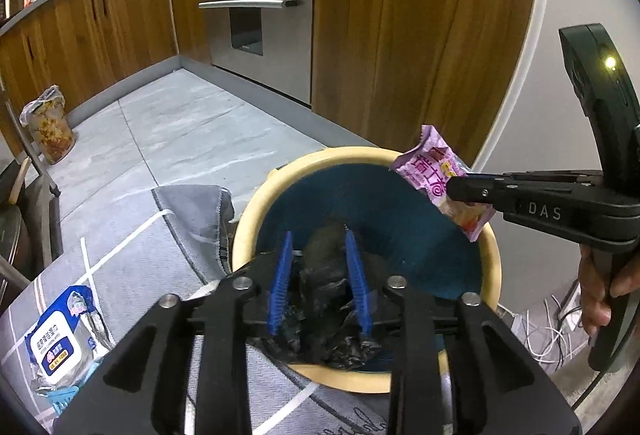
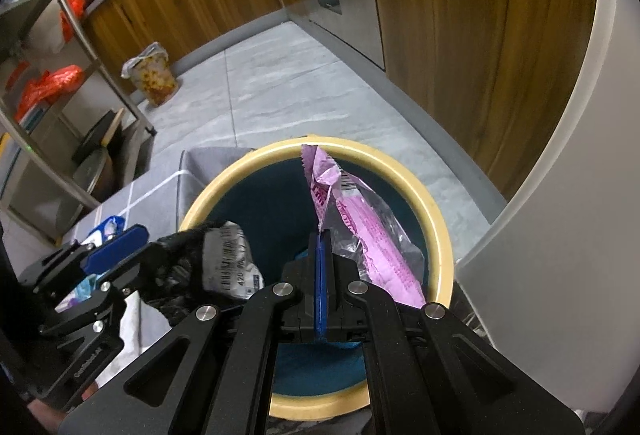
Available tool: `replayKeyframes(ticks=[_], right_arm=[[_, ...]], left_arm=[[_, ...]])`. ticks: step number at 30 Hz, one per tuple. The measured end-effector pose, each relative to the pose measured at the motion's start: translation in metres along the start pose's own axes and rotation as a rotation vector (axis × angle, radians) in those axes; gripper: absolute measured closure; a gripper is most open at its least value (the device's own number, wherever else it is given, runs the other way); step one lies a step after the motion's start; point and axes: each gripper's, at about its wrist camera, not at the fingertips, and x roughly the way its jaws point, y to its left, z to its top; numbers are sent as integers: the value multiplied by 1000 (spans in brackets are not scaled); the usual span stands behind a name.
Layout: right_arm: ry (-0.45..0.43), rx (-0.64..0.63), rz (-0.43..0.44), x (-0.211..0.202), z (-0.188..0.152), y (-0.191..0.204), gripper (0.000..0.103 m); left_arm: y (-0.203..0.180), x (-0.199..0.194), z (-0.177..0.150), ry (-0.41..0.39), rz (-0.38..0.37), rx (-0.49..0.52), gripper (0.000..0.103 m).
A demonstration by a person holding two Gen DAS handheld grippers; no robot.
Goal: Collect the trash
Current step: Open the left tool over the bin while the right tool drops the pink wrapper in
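Right hand-held gripper clamped on pink snack wrapper above yellow-rimmed bin, left hand-held gripper parted around crumpled black bag over the bin

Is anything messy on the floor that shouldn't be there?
Yes. A blue and white wipes packet lies on the grey rug beside the bin, not in it, and the rug's corner is rumpled against the bin.

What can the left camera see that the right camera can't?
Only the left wrist view shows the blue wipes pack on the grey cloth and white cables on the floor. Only the right wrist view shows the metal shelf with orange bags, and the barcode on the crumpled black bag. Both show the bin, the purple wrapper pinched by the right gripper, and the flowery basket.
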Motion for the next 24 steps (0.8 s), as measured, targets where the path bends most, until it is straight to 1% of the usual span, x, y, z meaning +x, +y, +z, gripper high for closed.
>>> replayKeyframes(ticks=[4,5,6,7,8,9,11,12,14,15,17,20,21,22,23,24], right_arm=[[-16,-8,-10,-2,1,2,102],[-24,-6,-11,-4,2,2,102],[-30,-4,-11,-4,2,2,102],[-36,-3,-11,-6,3,1,99],[-44,-5,-11,-7,3,1,93],[-48,-6,-8,-8,4,2,90],[-53,-11,-7,-9,5,3,76],[-59,-14,-11,-10,5,4,72],[-71,-10,-15,-12,5,4,58],[-74,-3,-19,-13,6,3,55],[-85,12,-25,-16,6,2,38],[-106,34,-29,-22,7,1,28],[-113,39,-30,-24,7,2,25],[-119,40,-33,-26,7,3,20],[-130,41,-39,-29,7,5,15],[-138,39,-43,-32,7,7,13]], left_arm=[[5,-3,0,-8,11,-16,67],[6,-4,1,-9,11,-19,65],[7,-4,1,-9,13,-22,60],[8,-6,1,-12,18,-27,56],[9,-6,0,-13,19,-32,49],[11,-7,0,-15,21,-41,46],[15,-9,-2,-13,30,-53,42],[17,-9,-2,-11,36,-58,39],[20,-12,-4,-13,52,-62,35],[22,-14,-4,-15,59,-67,33],[27,-18,-6,-19,78,-80,29],[35,-27,-9,-30,97,-93,24],[37,-30,-10,-35,104,-97,20],[39,-34,-11,-44,114,-102,17],[40,-38,-12,-53,123,-104,11],[41,-42,-12,-61,133,-105,6]])
